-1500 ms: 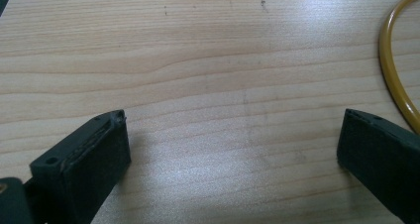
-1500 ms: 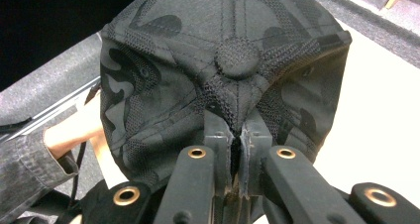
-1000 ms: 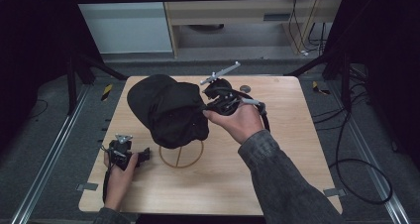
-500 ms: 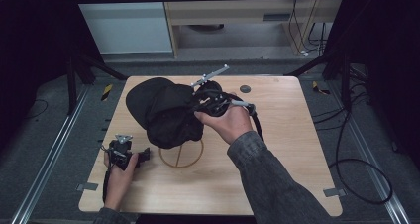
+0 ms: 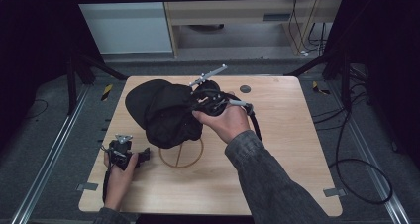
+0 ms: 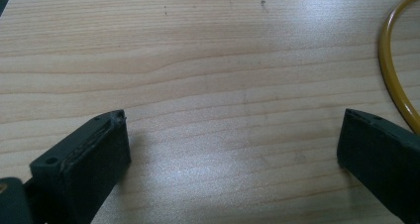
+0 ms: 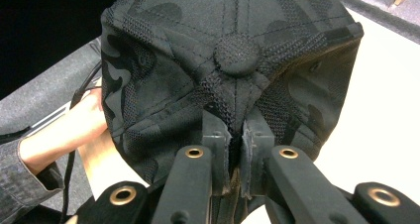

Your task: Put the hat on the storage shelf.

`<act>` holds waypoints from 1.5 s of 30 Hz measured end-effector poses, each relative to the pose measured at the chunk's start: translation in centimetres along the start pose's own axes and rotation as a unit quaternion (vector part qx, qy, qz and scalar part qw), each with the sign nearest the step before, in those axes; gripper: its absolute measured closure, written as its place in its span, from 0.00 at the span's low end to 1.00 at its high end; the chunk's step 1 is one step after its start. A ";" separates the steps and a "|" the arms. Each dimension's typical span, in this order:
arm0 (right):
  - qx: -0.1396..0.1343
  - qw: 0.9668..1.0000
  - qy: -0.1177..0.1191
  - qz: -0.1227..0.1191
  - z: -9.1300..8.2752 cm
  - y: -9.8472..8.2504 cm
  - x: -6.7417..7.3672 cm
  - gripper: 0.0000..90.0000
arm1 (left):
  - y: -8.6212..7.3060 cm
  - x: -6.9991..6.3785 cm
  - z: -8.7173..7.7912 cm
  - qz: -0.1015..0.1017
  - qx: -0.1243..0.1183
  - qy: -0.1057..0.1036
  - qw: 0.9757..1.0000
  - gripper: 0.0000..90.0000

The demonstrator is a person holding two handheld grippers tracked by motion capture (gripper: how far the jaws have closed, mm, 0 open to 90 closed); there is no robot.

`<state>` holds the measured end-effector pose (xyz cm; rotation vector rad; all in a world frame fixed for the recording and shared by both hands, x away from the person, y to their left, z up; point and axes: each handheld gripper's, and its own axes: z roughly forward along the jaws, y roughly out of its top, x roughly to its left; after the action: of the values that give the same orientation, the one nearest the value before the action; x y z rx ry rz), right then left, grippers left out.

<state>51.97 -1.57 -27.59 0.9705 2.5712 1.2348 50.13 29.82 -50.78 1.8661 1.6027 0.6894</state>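
The table (image 5: 297, 149) lay mostly bare on its right half and along its near edge, with a small dark disc (image 5: 244, 89) near the far edge. A yellow ring (image 5: 181, 154) lay flat near the middle, just near of the black cap (image 5: 163, 110).

Your right hand (image 5: 225, 120) reached in from the near right, forearm angled toward the far left, holding the right gripper (image 7: 236, 130) over the middle of the table. Its jaws were pinched nearly together on a fold of the cap's fabric just below the crown button (image 7: 236, 53), and the cap hung bunched over the far edge of the ring.

Your left hand (image 5: 119, 172) rested low at the near left corner, well apart from the cap, with the left gripper (image 6: 233, 144) pointing right along the wood. Its jaws stood wide apart with nothing between them, and the ring curved just beyond the right jaw.
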 end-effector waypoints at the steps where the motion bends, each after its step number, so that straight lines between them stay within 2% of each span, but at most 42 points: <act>1: -0.001 1.000 0.000 0.000 0.0 0.0 0.0 0.93 | 0.0 0.0 0.0 0.000 0.000 0.000 1.000 0.00; 4: -0.001 1.000 0.001 0.000 0.0 0.0 0.0 0.91 | 0.0 0.0 0.0 0.000 0.000 0.000 1.000 0.00; 12: -0.008 1.000 -0.006 0.005 -0.2 -0.1 0.0 0.72 | 0.0 0.0 0.0 0.000 0.000 -0.001 1.000 0.00; 14: -0.008 1.000 -0.008 0.004 -0.2 -0.1 0.0 0.70 | 0.0 0.0 0.0 0.000 0.000 -0.001 1.000 0.00; 15: -0.009 1.000 -0.011 0.006 -0.4 -0.1 0.0 0.66 | 0.0 0.0 0.0 -0.001 -0.001 -0.001 1.000 0.00; 25: -0.011 1.000 -0.008 0.009 -1.2 -0.3 0.0 0.61 | 0.0 0.0 0.0 0.000 0.000 -0.001 1.000 0.00; 45: -0.020 1.000 -0.005 0.012 -2.8 -0.5 -0.2 0.57 | 0.0 0.0 0.0 0.000 0.000 -0.001 1.000 0.00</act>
<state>50.81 -3.72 -26.13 1.0000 2.5237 1.2787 50.15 29.83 -50.79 1.8651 1.6019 0.6885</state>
